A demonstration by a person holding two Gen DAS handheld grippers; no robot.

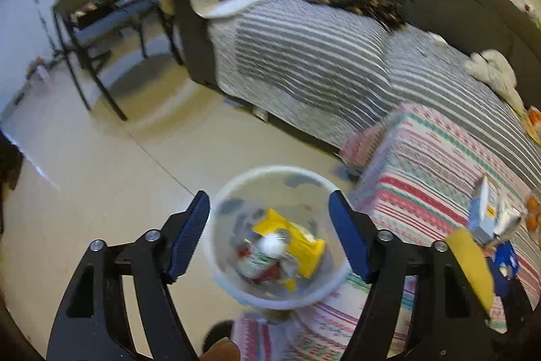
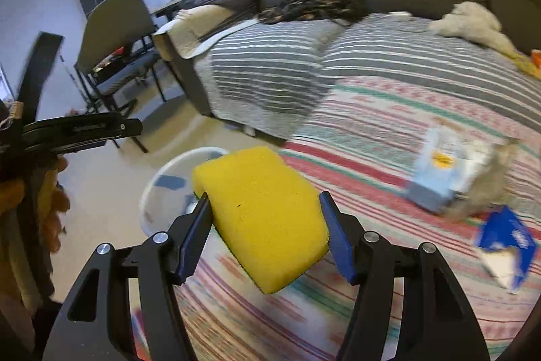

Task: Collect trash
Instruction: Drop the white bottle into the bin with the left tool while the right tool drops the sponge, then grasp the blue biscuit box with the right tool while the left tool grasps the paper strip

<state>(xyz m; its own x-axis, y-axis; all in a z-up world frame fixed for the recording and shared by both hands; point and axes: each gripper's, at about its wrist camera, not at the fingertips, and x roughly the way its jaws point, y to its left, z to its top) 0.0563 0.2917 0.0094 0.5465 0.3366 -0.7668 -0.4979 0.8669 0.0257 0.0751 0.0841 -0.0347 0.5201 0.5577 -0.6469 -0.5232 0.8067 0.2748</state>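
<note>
Sponge bound for the bin — right gripper (image 2: pixel 265 220) clamps a yellow sponge (image 2: pixel 263 215) above the striped blanket (image 2: pixel 372 137).

Soft, light and springy, it looks best held across its middle; the left gripper (image 1: pixel 270 235) hangs wide and empty over the part-filled white bin (image 1: pixel 236 188).

There is one round white plastic bin (image 1: pixel 233 188) on the floor by the near edge of the bed. Inside it lies one yellow crinkly wrapper (image 1: pixel 297 235) and one small white ball-like thing (image 1: pixel 272 244); the rest in there is too blurry to count. There is one thick yellow foam sponge (image 2: pixel 267 219). On the one striped pink and green blanket (image 2: pixel 372 137) sit one pale blue carton (image 2: pixel 439 175) and one dark blue torn box (image 2: pixel 507 242). One fluffy white cloth (image 2: pixel 473 22) lies near the far edge.
</note>
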